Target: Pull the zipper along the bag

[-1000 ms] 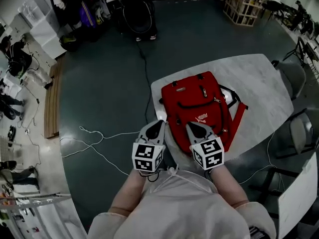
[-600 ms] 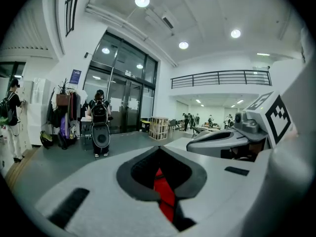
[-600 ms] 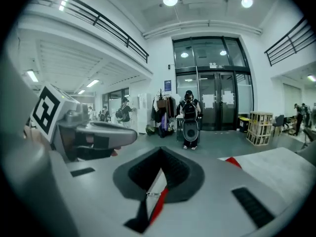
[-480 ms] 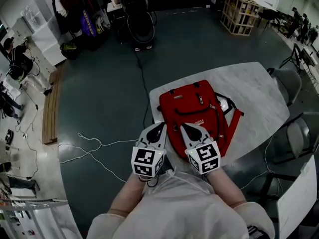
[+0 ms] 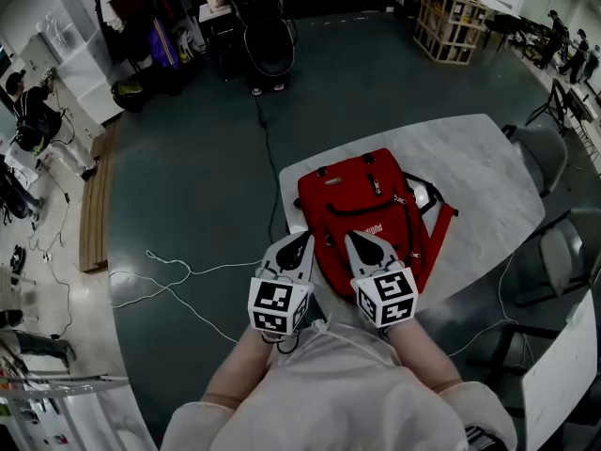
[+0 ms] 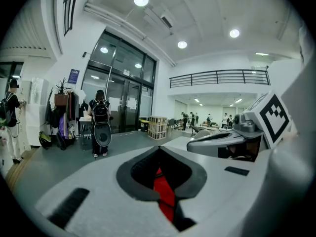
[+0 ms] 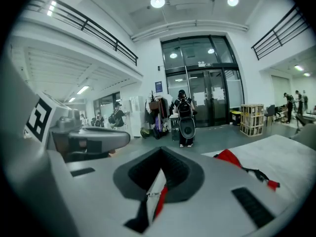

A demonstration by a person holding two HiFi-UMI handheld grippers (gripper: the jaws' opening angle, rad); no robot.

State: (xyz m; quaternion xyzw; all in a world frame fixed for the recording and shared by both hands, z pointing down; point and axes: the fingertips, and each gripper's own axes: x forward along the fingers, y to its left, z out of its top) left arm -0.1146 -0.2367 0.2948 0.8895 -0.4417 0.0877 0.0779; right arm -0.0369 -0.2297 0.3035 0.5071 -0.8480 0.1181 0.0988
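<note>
A red backpack (image 5: 366, 205) lies flat on a pale table (image 5: 479, 167), its straps spilling off its right side. A dark zipper line (image 5: 362, 210) curves across its front pocket. My left gripper (image 5: 301, 239) hovers at the bag's near left corner, jaws shut and empty. My right gripper (image 5: 354, 241) hovers over the bag's near end, jaws also together with nothing in them. In the left gripper view, red fabric (image 6: 164, 189) shows below the closed left gripper (image 6: 159, 148). In the right gripper view, the bag (image 7: 228, 156) lies right of the right gripper (image 7: 160, 149).
Grey chairs (image 5: 552, 148) (image 5: 566, 249) stand at the table's right side. White and black cables (image 5: 169, 271) trail over the dark floor to the left. A wooden crate (image 5: 455, 12) and a person wearing a backpack (image 6: 101, 127) are far off.
Both grippers have lifted a little at the bag's near end, jaws unchanged. The head view has shifted slightly, so the bag sits higher and further left in it.
</note>
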